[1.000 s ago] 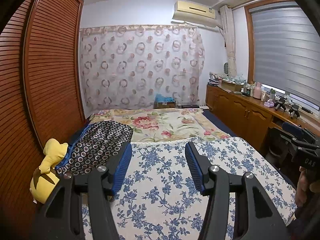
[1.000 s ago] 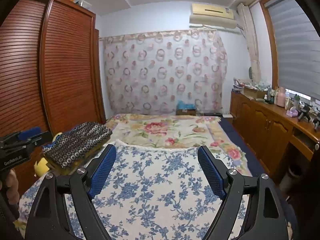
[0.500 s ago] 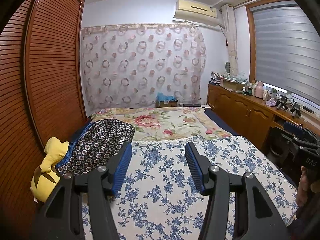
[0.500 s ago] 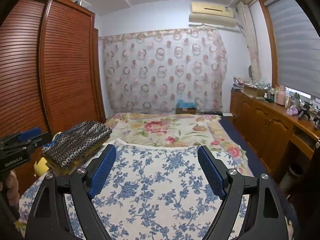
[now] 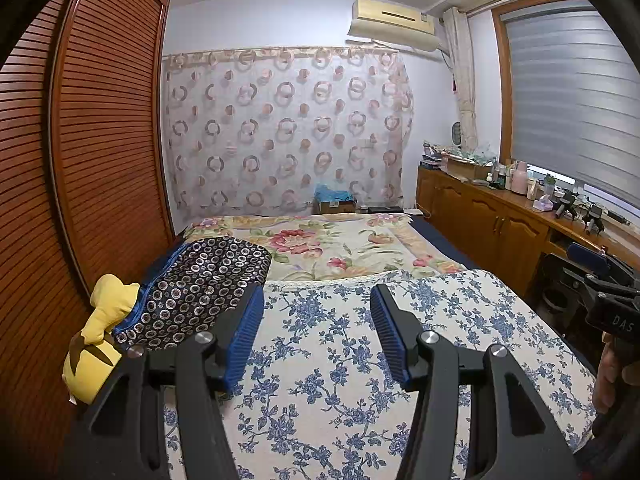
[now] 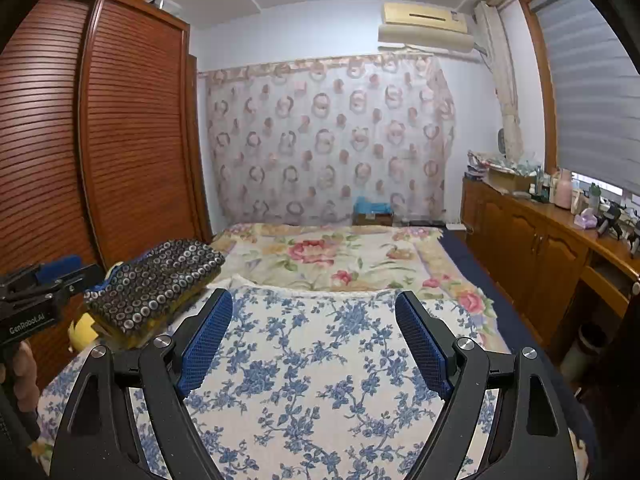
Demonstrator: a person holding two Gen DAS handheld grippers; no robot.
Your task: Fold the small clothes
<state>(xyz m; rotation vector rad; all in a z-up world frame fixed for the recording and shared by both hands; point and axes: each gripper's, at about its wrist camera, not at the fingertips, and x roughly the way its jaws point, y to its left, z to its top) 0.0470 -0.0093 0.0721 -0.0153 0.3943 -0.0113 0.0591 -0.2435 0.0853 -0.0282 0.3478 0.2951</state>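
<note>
A folded dark garment with small white rings (image 5: 196, 288) lies at the left edge of the bed, partly over a yellow plush toy (image 5: 96, 340); it also shows in the right wrist view (image 6: 156, 284). My left gripper (image 5: 316, 328) is open and empty above the blue-flowered sheet (image 5: 344, 380), to the right of the garment. My right gripper (image 6: 314, 336) is open and empty above the same sheet (image 6: 312, 384). Each gripper shows at the edge of the other's view: the right gripper (image 5: 604, 288) and the left gripper (image 6: 44, 284).
A red-flowered cover (image 5: 340, 240) lies on the far half of the bed. A louvred wooden wardrobe (image 5: 100, 152) stands along the left. A wooden cabinet (image 5: 492, 224) with bottles and clutter runs along the right under the window. A curtain (image 5: 288, 132) hangs at the back.
Both grippers stay open and empty. The left wrist view has tilted down slightly; the right view is almost unchanged.
</note>
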